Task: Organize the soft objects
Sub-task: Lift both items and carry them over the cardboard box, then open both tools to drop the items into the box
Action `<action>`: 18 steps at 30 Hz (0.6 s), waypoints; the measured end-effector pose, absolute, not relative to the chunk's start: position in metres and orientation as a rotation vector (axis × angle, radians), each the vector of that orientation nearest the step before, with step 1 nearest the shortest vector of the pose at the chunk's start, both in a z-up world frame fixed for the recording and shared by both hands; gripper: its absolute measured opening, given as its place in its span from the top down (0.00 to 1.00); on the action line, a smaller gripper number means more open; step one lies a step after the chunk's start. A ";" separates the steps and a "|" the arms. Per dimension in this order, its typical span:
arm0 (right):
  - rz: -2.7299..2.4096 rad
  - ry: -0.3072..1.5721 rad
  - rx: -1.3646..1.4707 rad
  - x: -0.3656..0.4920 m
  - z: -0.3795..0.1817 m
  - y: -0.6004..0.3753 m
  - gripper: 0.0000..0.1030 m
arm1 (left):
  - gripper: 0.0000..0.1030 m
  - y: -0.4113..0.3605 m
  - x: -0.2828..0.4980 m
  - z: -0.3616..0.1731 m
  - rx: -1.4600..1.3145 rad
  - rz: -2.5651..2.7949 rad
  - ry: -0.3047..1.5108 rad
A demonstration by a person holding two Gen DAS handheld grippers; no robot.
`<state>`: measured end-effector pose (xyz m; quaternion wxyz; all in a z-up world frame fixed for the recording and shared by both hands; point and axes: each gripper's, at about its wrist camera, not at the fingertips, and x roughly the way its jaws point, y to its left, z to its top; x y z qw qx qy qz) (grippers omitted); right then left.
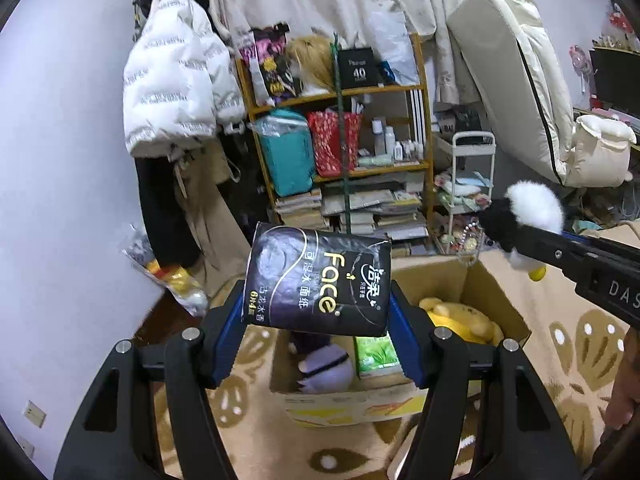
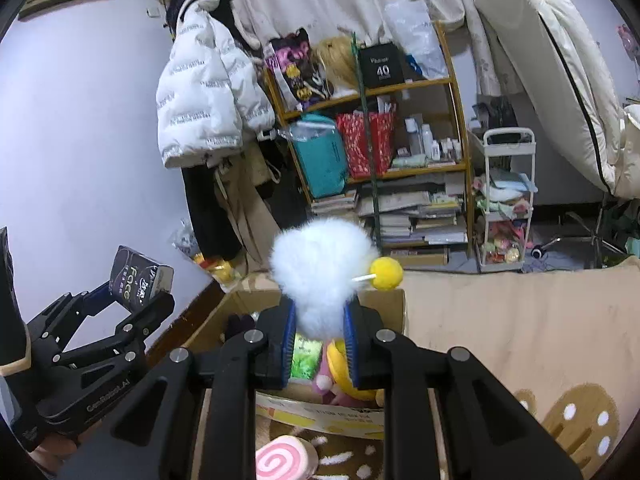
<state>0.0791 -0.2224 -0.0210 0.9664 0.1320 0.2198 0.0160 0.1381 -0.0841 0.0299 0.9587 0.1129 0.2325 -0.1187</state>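
Left wrist: left gripper (image 1: 316, 312) clamps the tissue pack (image 1: 318, 280) at frame centre, tilted down above the cardboard box (image 1: 352, 404); likely next: lower, release | Right wrist: right gripper (image 2: 320, 332) pinches the fluffy toy (image 2: 320, 268) narrowly, centre frame, over the box; likely next: drop it in

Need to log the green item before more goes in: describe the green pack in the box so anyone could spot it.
Find the open cardboard box on the beige patterned rug. Inside, the green pack lies between a purple plush and a yellow plush. It alone is flat, glossy and printed with leaves; its neighbours are fuzzy toys.
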 end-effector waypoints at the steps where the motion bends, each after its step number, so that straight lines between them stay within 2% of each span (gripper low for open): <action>1: 0.033 0.454 0.268 0.081 -0.024 -0.223 0.79 | 0.37 -0.085 0.140 0.025 0.231 -0.243 0.484; 18: 0.043 0.580 0.293 0.103 -0.062 -0.227 0.78 | 0.36 -0.092 0.160 -0.016 0.260 -0.252 0.590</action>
